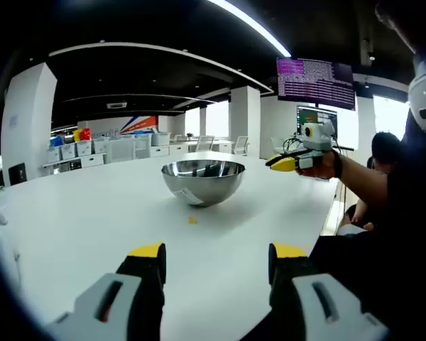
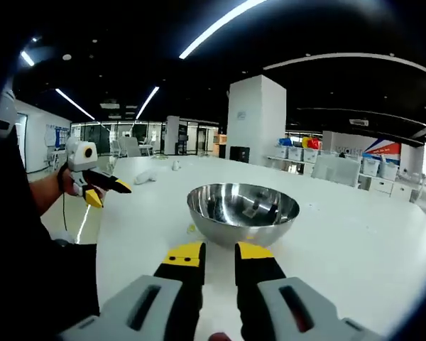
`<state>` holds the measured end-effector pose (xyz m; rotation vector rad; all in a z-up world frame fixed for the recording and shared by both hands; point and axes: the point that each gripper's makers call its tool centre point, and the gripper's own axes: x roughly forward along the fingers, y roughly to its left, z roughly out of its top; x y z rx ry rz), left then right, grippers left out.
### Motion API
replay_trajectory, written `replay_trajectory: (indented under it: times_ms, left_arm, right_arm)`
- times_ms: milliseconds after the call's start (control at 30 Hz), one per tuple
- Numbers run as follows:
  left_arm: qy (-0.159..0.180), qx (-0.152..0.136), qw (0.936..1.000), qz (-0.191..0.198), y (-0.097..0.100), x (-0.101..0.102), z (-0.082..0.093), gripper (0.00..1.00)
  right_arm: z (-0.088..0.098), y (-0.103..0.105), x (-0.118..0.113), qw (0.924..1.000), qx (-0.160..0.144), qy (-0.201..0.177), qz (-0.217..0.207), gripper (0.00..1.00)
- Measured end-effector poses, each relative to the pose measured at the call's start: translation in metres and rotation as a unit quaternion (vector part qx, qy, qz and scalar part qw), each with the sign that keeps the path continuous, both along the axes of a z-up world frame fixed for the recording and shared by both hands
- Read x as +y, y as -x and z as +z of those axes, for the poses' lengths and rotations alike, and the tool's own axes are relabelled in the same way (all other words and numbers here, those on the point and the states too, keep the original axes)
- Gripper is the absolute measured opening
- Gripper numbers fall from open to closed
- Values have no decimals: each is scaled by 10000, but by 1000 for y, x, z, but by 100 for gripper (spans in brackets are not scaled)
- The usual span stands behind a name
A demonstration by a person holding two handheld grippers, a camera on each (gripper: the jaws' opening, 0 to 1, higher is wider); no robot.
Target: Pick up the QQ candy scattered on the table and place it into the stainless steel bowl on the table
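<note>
The stainless steel bowl (image 1: 202, 181) stands on the white table (image 1: 92, 220), its inside showing only reflections. One small yellow QQ candy (image 1: 192, 220) lies on the table just in front of it. My left gripper (image 1: 217, 259) hovers low over the table short of the candy, jaws wide open and empty. In the right gripper view the bowl (image 2: 243, 212) is close ahead, with the candy (image 2: 192, 229) at its left foot. My right gripper (image 2: 219, 253) is held above the table before the bowl, jaws a narrow gap apart with nothing between them. Each gripper appears in the other's view: right gripper (image 1: 282, 163), left gripper (image 2: 108, 192).
The table edge (image 1: 330, 213) runs along the right in the left gripper view, with a seated person (image 1: 383, 153) beyond it. Small white objects (image 2: 145, 177) lie further down the table. A pillar (image 2: 255, 117), shelves with bins (image 1: 78, 149) and chairs stand behind.
</note>
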<state>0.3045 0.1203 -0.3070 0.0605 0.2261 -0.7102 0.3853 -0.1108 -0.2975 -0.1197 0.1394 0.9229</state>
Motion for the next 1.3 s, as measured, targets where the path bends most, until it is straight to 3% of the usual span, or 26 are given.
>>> replay_trajectory:
  times_ms: [267, 600, 1000, 1067, 1300]
  left_arm:
    - [-67, 19, 10000, -67, 5, -8, -1, 58]
    - [-89, -23, 9999, -72, 10, -9, 2, 57]
    - [-45, -29, 10000, 0, 15, 4, 1, 56]
    - [-28, -28, 10000, 39, 15, 9, 0, 56]
    - [37, -19, 9998, 188, 18, 27, -2, 56]
  right_arm:
    - [-31, 27, 4, 9994, 284, -212, -12, 18]
    - [-30, 29, 29, 9998, 187, -85, -15, 18]
    - [-39, 2, 98, 9996, 39, 275, 39, 18]
    - [-44, -5, 116, 9987, -110, 494, 93, 18]
    - [-65, -27, 159, 9959, -149, 891, 36, 18]
